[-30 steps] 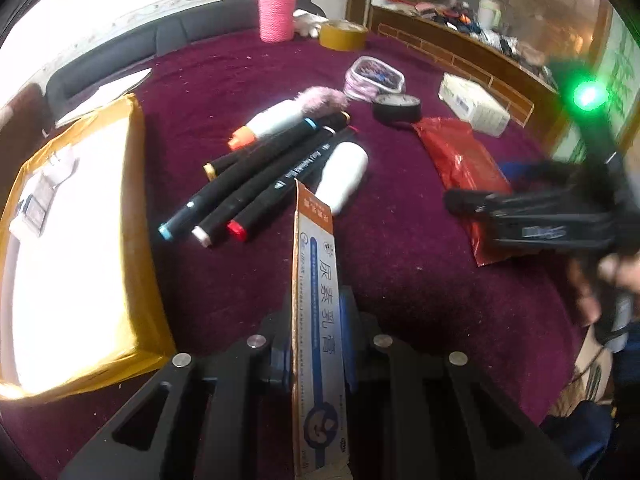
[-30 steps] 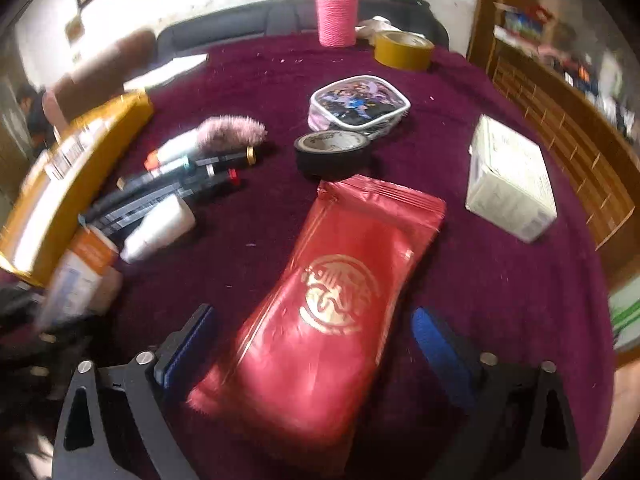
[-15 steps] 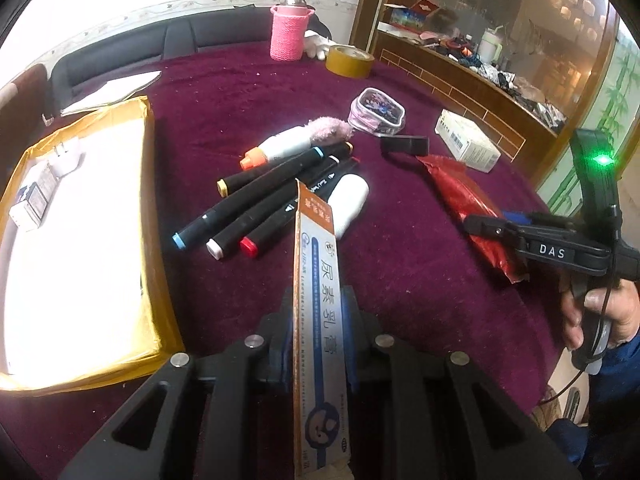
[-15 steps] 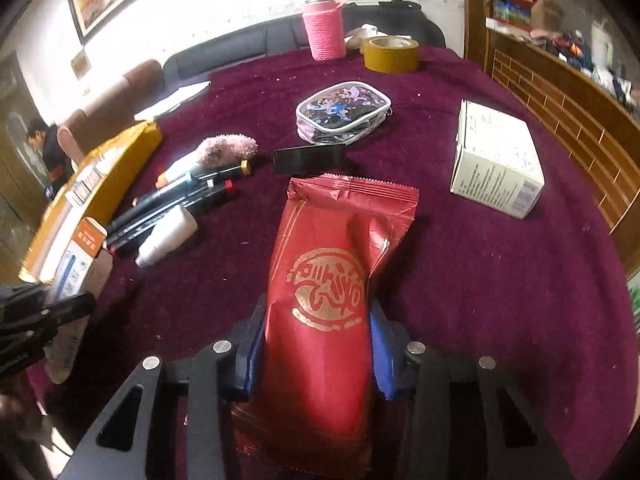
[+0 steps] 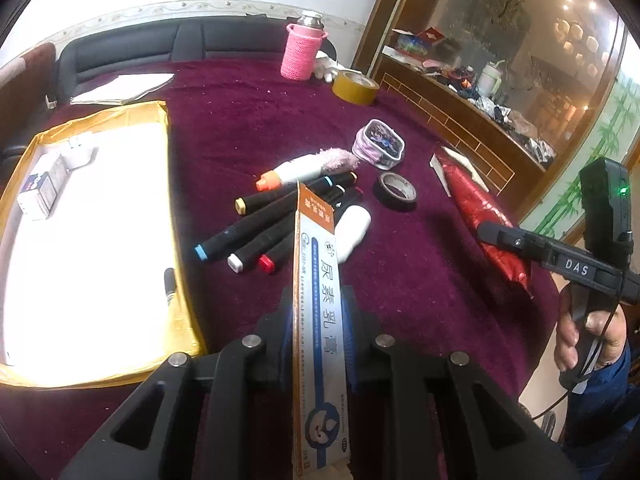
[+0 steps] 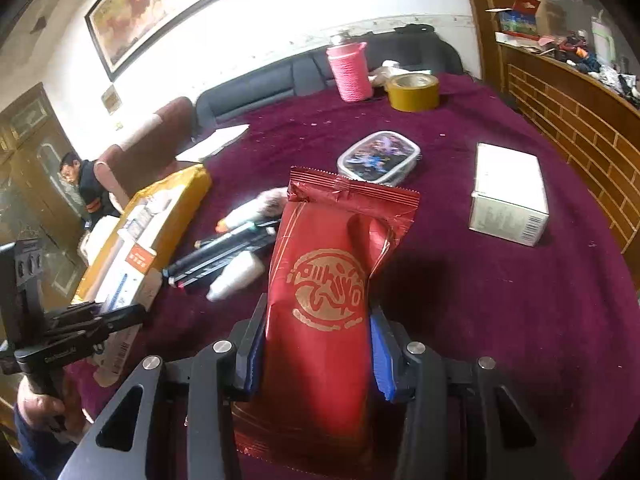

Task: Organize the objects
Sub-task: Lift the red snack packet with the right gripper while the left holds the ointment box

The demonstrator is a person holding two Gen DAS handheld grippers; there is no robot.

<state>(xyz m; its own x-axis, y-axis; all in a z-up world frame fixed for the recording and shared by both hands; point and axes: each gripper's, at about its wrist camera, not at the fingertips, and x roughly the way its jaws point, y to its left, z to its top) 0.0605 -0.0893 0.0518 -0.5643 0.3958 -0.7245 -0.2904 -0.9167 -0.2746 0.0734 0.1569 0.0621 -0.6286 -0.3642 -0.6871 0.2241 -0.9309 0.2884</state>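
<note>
— What are we holding?
— Our left claw (image 5: 318, 332) is squeezing the tube box (image 5: 320, 320); our right claw (image 6: 316, 344) is squeezing the red bag (image 6: 332, 280), both above the desk (image 6: 500, 312).
— What's left?
— Pens (image 5: 256, 232), tape (image 5: 396, 192) and more are waiting; the tray (image 5: 182, 280) is nearly bare.

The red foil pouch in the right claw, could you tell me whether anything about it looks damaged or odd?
The red foil pouch is creased: a deep fold runs down its upper right side, where the foil buckles inward. The right claw squeezes its middle. No tear or spill shows.
</note>
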